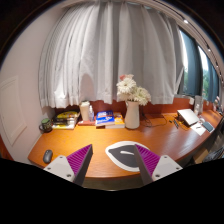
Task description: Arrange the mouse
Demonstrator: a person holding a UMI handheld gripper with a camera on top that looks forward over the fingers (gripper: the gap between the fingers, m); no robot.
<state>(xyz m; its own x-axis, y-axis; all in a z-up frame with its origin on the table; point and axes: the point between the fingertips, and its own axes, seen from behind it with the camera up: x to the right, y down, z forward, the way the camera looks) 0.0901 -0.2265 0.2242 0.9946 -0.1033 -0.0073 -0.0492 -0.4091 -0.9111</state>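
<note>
While the jaws stand apart above the wooden counter (150, 140), nothing is held between the purple pads (80, 158). Gripper (112, 165) hangs over a dark mouse pad (123, 152) lying just ahead, between the fingers. Mouse (47, 156) rests on the counter well off to the left, apart from the pad. Beyond: white vase of flowers (132, 104), blue box (104, 117), papers (190, 117) at right. White curtains (110, 55) hang behind.

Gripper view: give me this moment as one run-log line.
gripper: open | small dark mouse: on wooden desk, left of fingers, untouched | grey mouse pad: just ahead between fingers
</note>
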